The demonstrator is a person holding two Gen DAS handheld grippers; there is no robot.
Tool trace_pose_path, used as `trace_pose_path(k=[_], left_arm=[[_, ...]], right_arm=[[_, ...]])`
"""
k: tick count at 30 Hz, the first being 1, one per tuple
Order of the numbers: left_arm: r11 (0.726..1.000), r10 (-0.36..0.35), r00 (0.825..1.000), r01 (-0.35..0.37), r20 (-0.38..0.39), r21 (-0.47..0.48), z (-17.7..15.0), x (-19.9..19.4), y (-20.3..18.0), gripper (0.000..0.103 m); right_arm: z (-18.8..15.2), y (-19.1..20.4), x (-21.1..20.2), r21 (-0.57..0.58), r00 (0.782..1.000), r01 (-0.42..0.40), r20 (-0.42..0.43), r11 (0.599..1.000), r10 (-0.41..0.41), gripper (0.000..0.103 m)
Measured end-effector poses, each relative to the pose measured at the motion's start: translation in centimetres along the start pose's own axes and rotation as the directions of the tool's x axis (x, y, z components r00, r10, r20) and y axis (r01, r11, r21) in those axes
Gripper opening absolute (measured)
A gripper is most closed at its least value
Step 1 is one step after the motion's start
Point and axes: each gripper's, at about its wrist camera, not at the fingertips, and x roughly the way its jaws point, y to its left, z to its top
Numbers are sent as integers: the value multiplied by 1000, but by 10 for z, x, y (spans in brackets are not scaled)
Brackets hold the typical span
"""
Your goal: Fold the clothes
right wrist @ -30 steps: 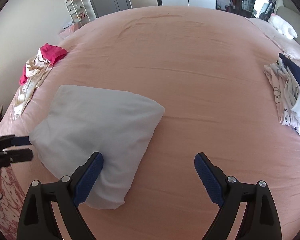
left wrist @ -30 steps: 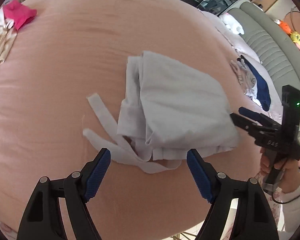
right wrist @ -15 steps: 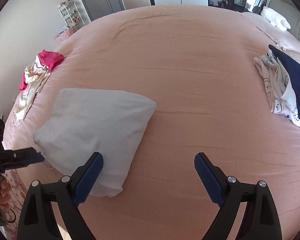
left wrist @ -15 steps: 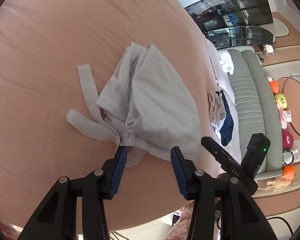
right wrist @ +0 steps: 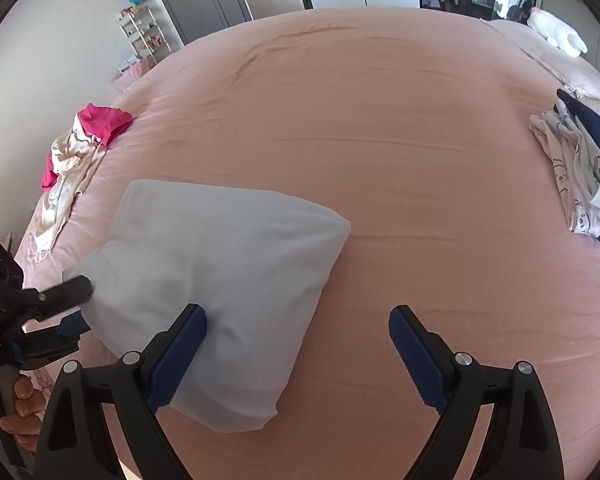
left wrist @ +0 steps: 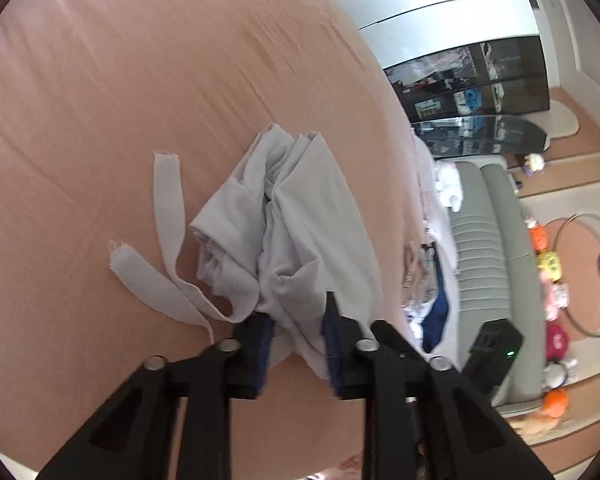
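Observation:
A folded pale grey garment [left wrist: 300, 224] with two loose straps [left wrist: 168, 208] lies on the pink bed [left wrist: 100, 100]. My left gripper [left wrist: 296, 340] is shut on the garment's near edge, bunching the cloth. In the right wrist view the same garment [right wrist: 216, 264] looks like a smooth folded bundle, with the left gripper [right wrist: 72, 300] clamped on its left corner. My right gripper [right wrist: 296, 352] is open and empty, its left finger over the garment's near side, not gripping.
A heap of red and cream clothes [right wrist: 80, 140] lies at the bed's left edge. A pile of white printed and navy clothes [right wrist: 584, 176] lies at the right edge. A grey sofa [left wrist: 496, 248] with soft toys stands beyond the bed.
My left gripper has moved in and closed on the garment's near edge, bunching it. The right gripper has stayed open, hovering at the garment's side.

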Motion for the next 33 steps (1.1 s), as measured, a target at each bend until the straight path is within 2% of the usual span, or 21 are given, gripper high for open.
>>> trace_pose_path(k=[2,4,6,8,10,12,14,15,18,21,23,25,27,28,29,31,33], left_arm=[[992,73,997,-75,21,100,-2,-2,-22,12],[969,133,991,-134,18,208,-1,-2,-45,12],[952,139,990,-144,37,271,4,-7,-56,12],[941,158,986,-165,45,295,13,-3,-56,12],[951,177,984,-168,-12,259,24,14,-42,12],[984,129,989,-119,-70,130,29,17,-11,14],[997,57,996,-53,-63,50,32,15,5,15],[998,32,999,-30,-33,61,33,13,5,15],[982,101,994,-108,52,156,32,1,-13,12],[970,164,986,-165,20,179,32,3,-11,13],[967,186,982,-178,-27,184,33,10,-2,18],[995,71,995,-65,-69,81,42,7,18,21],[1000,16,999,-17,-38,-8,52,-8,36,29],[996,84,996,-84,9,1,56,-21,38,43],[985,167,983,-170,72,34,59,-36,35,52],[949,238,948,-273,209,159,61,-60,12,53],[894,212,952,-280,221,349,63,-51,-23,54]], right_arm=[[-4,-5,-6,-11,1000,-4,-10,1000,4,93],[8,13,11,-24,1000,9,-12,1000,-10,93],[8,7,8,-28,1000,13,-12,1000,-13,93],[14,7,13,-12,1000,8,-14,1000,-8,93],[21,14,24,9,1000,1,-20,1000,-1,93],[26,20,32,19,1000,4,-26,1000,-4,93],[27,21,33,21,1000,8,-26,1000,-7,93],[28,22,33,22,1000,7,-23,1000,-7,93],[29,18,24,20,1000,9,2,1000,-9,93],[34,20,13,-4,998,21,65,1000,-21,93],[35,25,21,-65,997,53,57,996,-49,93],[32,32,38,-145,996,84,20,986,-82,93],[32,30,49,-124,997,77,-10,989,-79,95],[31,28,54,-112,997,73,-25,991,-77,97],[31,27,59,-99,996,70,-40,993,-74,97],[34,18,41,-38,999,51,6,998,-51,97],[33,17,19,-29,991,52,123,998,-48,97]])
